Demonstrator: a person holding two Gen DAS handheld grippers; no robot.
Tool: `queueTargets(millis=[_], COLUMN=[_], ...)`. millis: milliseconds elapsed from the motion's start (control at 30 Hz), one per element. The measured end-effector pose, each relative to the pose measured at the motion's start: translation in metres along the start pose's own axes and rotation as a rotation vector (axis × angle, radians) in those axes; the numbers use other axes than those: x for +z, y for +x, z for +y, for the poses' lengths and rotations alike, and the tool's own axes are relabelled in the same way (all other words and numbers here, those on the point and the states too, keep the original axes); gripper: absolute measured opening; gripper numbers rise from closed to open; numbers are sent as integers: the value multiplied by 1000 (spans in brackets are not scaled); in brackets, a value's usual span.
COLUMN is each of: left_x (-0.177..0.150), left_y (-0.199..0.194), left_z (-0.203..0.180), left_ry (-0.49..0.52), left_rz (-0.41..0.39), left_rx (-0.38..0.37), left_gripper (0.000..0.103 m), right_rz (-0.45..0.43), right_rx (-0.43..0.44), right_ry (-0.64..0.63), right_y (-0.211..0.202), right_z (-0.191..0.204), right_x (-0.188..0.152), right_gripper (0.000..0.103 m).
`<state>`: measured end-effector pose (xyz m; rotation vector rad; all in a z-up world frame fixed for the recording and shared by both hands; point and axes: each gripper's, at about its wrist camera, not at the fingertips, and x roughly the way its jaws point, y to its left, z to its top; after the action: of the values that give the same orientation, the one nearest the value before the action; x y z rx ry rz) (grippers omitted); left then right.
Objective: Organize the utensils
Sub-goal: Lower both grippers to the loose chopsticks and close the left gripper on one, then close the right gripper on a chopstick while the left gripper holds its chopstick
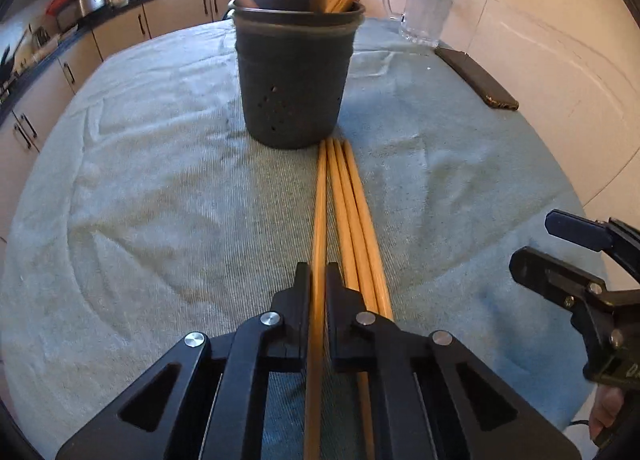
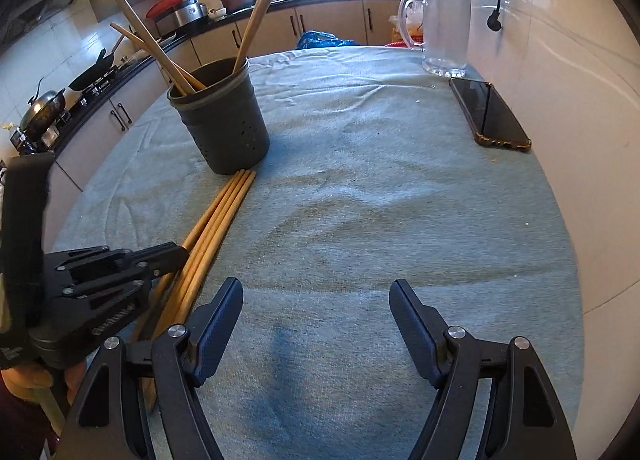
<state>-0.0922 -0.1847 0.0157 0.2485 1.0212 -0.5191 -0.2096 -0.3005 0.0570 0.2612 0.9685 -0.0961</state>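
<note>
Towelling in pale blue-green (image 2: 360,180) covered the whole table, wrinkled toward the far edge. Next in size, a dark perforated utensil holder (image 1: 294,72) stood upright near the middle of the cloth, with several wooden chopsticks and darker wooden handles leaning out of its top. A clear glass mug (image 2: 444,36) stood at the far right corner by the tiled wall, and a dark phone (image 2: 490,114) lay flat just in front of it. Four loose chopsticks (image 2: 224,212) lay side by side on the cloth, their far tips touching or just short of the holder's base, running back toward the left gripper (image 1: 318,280). That gripper's fingers were drawn in close around the leftmost chopstick (image 1: 320,220), pinching it low at the cloth, while the other three lay just beside its right finger. The right gripper (image 2: 316,300) hovered over bare cloth to the right of the sticks, its fingers spread wide and holding nothing.
</note>
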Motion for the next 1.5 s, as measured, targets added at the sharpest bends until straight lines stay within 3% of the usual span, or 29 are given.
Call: queueTargets(millis=[267,400,767,1167,1267,1333,1400,1500], left_x=[-13,-28,-38,-49,-51,-52,-53,-54], left_y=[-12,-23,-28,-35,-35,-36,-36,-38], left_z=[37,57,61,84,86,86,85,86], left_ry=[-169,-259,-276,-344,-353,-353,-354,-358], left_rz=[25,40,0,-13,-17,-19,-18,-20], left_rx=[-14,-26,-15,-78,-89,-90,-91,-94], left_gripper=[7,7,7,7,7,7,7,7], right_rz=[54,76,100,157,172,175,179,182], right_rx=[22,19,-94,-176,-165,-153,-159,-215], right_ry=[-49,-84,-98,-98,-86,-91,-114,-176], right_y=[23,40,58,61,65,69,72,74], right_z=[34,53,75,80,82,87,93,109], right_x=[3,5,20,14,21,27,30,30], right_gripper=[80,71,69,63,51,30,20,16])
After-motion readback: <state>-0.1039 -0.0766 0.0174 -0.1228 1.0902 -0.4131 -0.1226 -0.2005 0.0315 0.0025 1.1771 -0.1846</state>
